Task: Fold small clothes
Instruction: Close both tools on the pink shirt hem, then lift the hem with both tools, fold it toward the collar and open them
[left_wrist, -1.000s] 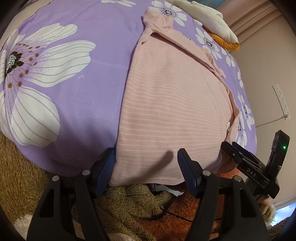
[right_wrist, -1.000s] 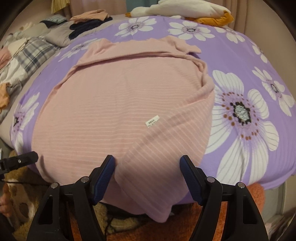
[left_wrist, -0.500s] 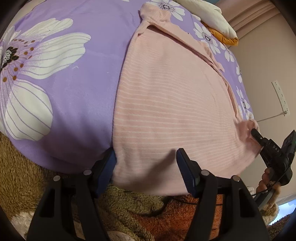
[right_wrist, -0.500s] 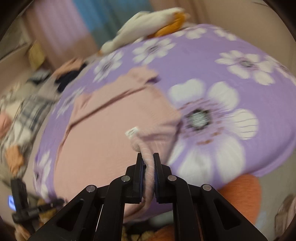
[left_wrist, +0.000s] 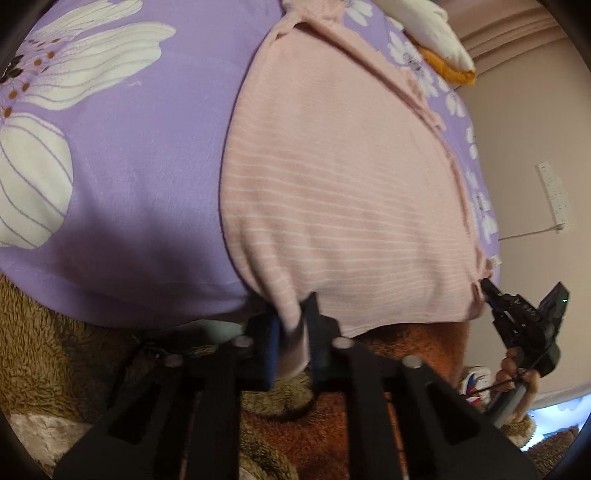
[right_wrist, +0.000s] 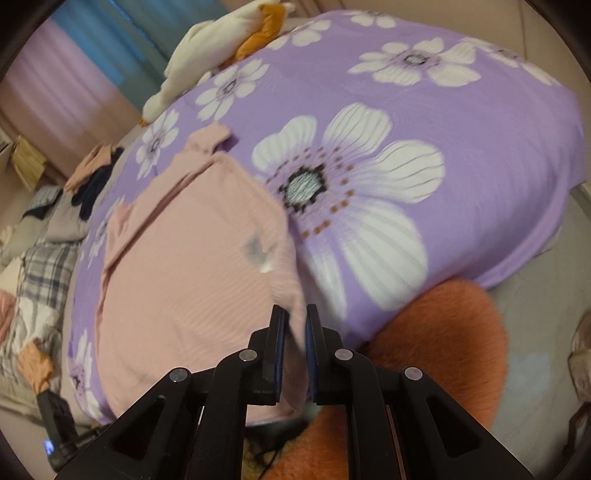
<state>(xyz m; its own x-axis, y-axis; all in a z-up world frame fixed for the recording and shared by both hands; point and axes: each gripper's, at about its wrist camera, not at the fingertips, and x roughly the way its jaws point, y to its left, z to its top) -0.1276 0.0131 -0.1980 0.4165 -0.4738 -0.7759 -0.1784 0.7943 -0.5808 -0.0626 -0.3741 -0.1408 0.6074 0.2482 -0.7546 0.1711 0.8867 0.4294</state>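
One pink garment with thin white stripes (left_wrist: 340, 192) lies spread flat on a bed covered by a purple sheet printed with large white flowers (left_wrist: 122, 155), its hem hanging over the bed's near edge. Two grippers work that hem, one at each bottom corner. The left gripper (left_wrist: 293, 325) is closing its jaws, and a bunched fold of the hem's left corner is already pinched between the blue pads. The right gripper (right_wrist: 293, 328) is clenched on the hem's right corner, with pink cloth squeezed between its pads; in the left wrist view it shows at the garment's lower right corner, with fingers of one hand (left_wrist: 517, 373) around its handle. One small white label (right_wrist: 266, 267) sits on the garment near that corner. One white and orange plush toy (right_wrist: 218, 55) rests at the bed's far edge.
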